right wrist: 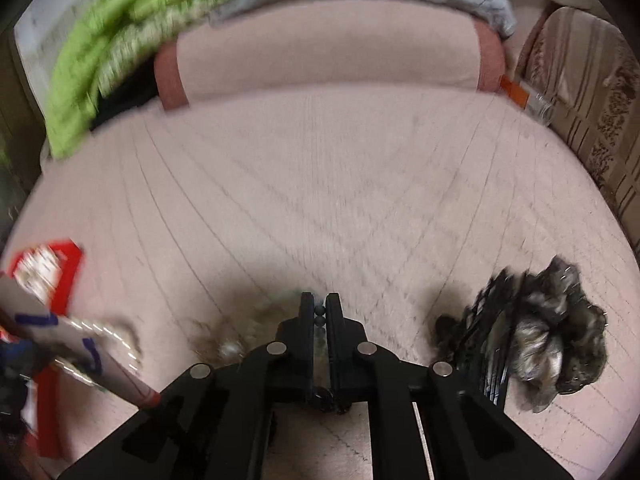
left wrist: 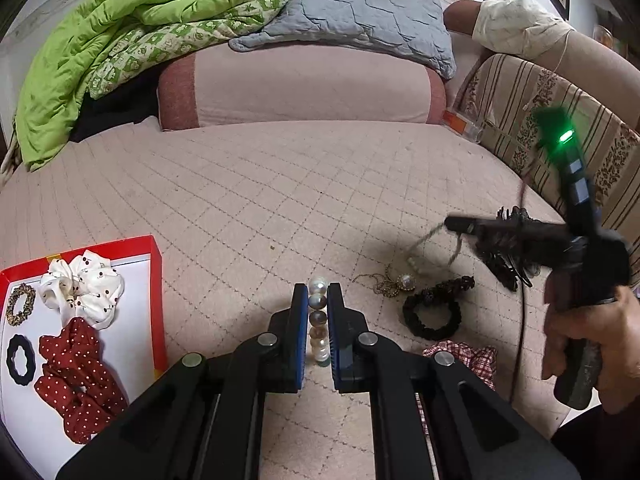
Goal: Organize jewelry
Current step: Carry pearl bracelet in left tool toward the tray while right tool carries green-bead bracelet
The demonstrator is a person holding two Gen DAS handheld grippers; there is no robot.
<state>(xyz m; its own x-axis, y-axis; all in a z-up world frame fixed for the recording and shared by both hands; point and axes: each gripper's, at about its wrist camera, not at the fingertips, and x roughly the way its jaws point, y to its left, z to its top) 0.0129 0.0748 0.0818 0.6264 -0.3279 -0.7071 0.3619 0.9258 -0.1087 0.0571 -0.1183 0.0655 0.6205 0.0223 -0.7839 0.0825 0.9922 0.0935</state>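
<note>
My left gripper (left wrist: 318, 300) is shut on a string of large pearl beads (left wrist: 319, 320) and holds it over the pink quilted bed. My right gripper (right wrist: 319, 304) is shut on a thin dark beaded chain (right wrist: 319, 314); it also shows in the left wrist view (left wrist: 452, 224), held above the bed with a blurred strand hanging from its tip. A red-rimmed white tray (left wrist: 156, 280) at the left holds a white scrunchie (left wrist: 86, 286), a red dotted scrunchie (left wrist: 76, 376), a black hair ring (left wrist: 19, 359) and a gold-black one (left wrist: 20, 304). A pearl pendant necklace (left wrist: 396, 282) and a black scrunchie (left wrist: 432, 316) lie on the bed.
A dark frilly hair piece (right wrist: 536, 340) lies at the right. A checked red scrunchie (left wrist: 468, 356) lies near my left gripper. A pink bolster (left wrist: 300, 84), a green quilt (left wrist: 120, 40) and a grey pillow (left wrist: 360, 8) lie at the back. A striped cushion (left wrist: 560, 128) borders the right.
</note>
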